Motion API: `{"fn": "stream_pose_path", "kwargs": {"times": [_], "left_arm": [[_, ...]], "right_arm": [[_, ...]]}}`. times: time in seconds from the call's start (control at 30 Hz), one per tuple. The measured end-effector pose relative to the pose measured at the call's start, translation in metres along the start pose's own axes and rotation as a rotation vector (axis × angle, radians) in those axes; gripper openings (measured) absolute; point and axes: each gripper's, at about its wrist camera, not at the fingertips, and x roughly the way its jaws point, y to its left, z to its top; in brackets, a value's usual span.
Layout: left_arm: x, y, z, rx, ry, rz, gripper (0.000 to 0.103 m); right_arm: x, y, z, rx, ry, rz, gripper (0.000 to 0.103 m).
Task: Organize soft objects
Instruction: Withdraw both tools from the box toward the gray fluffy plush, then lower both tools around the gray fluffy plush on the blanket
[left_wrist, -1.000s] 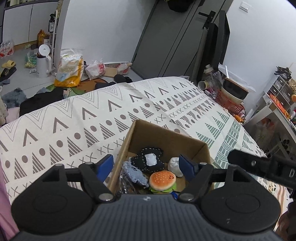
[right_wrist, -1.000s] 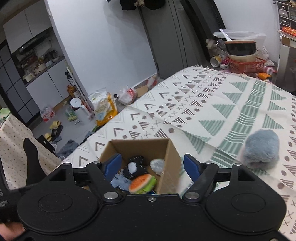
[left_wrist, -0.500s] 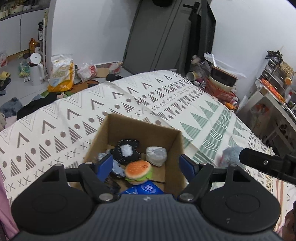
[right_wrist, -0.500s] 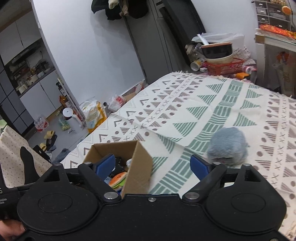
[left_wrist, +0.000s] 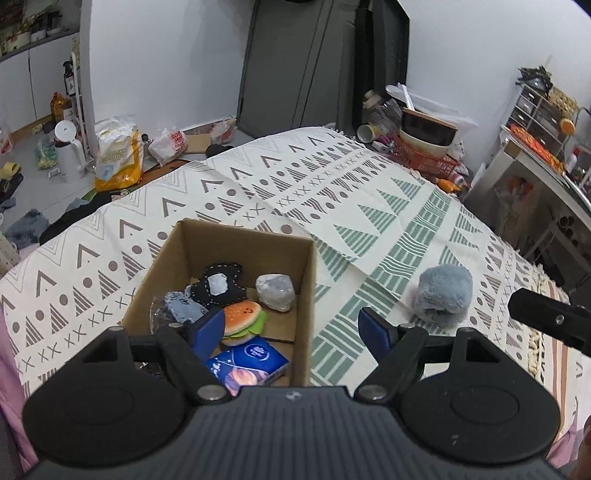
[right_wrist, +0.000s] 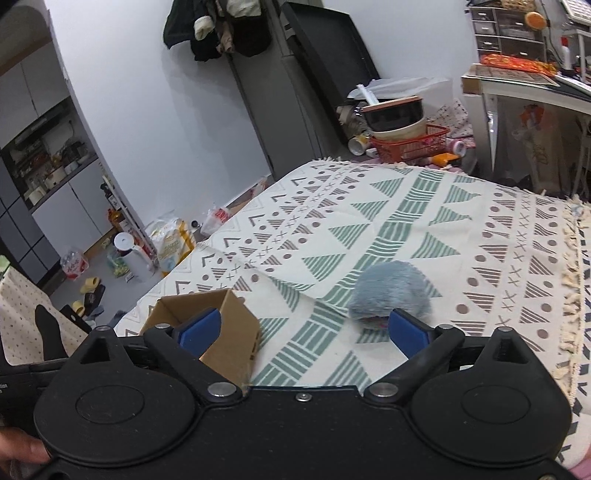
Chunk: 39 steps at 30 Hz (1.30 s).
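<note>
Left wrist view: the left gripper (left_wrist: 293, 330) hangs spread and empty over the open brown cardboard box (left_wrist: 309, 295), its frame hiding the box's near wall. Inside lie a plush burger (left_wrist: 243, 320) and a blue tissue pack (left_wrist: 249, 363). The fluffy grey-blue plush ball (left_wrist: 443, 295) sits on the patterned blanket (left_wrist: 369, 206), right of the box.

Right wrist view: the right gripper (right_wrist: 303, 332) is spread wide, empty, its right blue pad (right_wrist: 406, 332) covering the ball's near edge. The box's contents are out of sight.

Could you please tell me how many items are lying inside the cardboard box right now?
5: black felt piece at the back, white bundle back right, grey-blue pouch left, burger toy centre, blue tissue pack nearest. The left claw may hide others.
</note>
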Motion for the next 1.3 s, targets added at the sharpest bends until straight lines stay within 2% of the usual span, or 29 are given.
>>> {"fn": "stream_pose_path", "kwargs": {"times": [0.1, 0.17, 0.2, 0.33, 0.4, 0.53, 0.83, 1.0, 1.13, 1.3], "left_arm": [[-0.002, -0.012, 0.001, 0.036, 0.006, 0.034, 0.079], [-0.002, -0.018, 0.002, 0.032, 0.028, 0.047, 0.086], [-0.003, -0.020, 0.002, 0.028, 0.028, 0.052, 0.087], [-0.005, -0.034, 0.003, 0.053, 0.027, 0.029, 0.088], [-0.007, -0.041, 0.002, 0.062, 0.019, 0.027, 0.095], [-0.008, -0.053, 0.004, 0.069, 0.011, 0.013, 0.102], [0.000, -0.074, 0.007, 0.051, 0.019, -0.056, 0.102], [0.005, -0.088, 0.005, 0.083, 0.011, -0.059, 0.102], [0.015, -0.090, 0.003, 0.056, 0.040, -0.088, 0.102], [0.026, -0.095, 0.002, 0.062, 0.049, -0.088, 0.102]], "right_arm": [[-0.005, -0.010, 0.000, 0.010, -0.006, 0.001, 0.100], [-0.009, -0.017, 0.000, 0.016, -0.012, 0.003, 0.102], [-0.011, -0.020, 0.000, 0.020, -0.016, 0.003, 0.103], [-0.017, -0.035, -0.002, 0.042, -0.020, -0.005, 0.103], [-0.019, -0.044, -0.002, 0.057, -0.021, -0.010, 0.103], [-0.022, -0.061, -0.004, 0.078, -0.024, -0.019, 0.103], [-0.022, -0.092, -0.009, 0.111, -0.026, -0.043, 0.103], [-0.018, -0.108, -0.012, 0.138, -0.029, -0.045, 0.103], [-0.012, -0.119, -0.016, 0.149, -0.028, -0.037, 0.103], [0.001, -0.125, -0.024, 0.152, -0.022, -0.006, 0.102]]}}
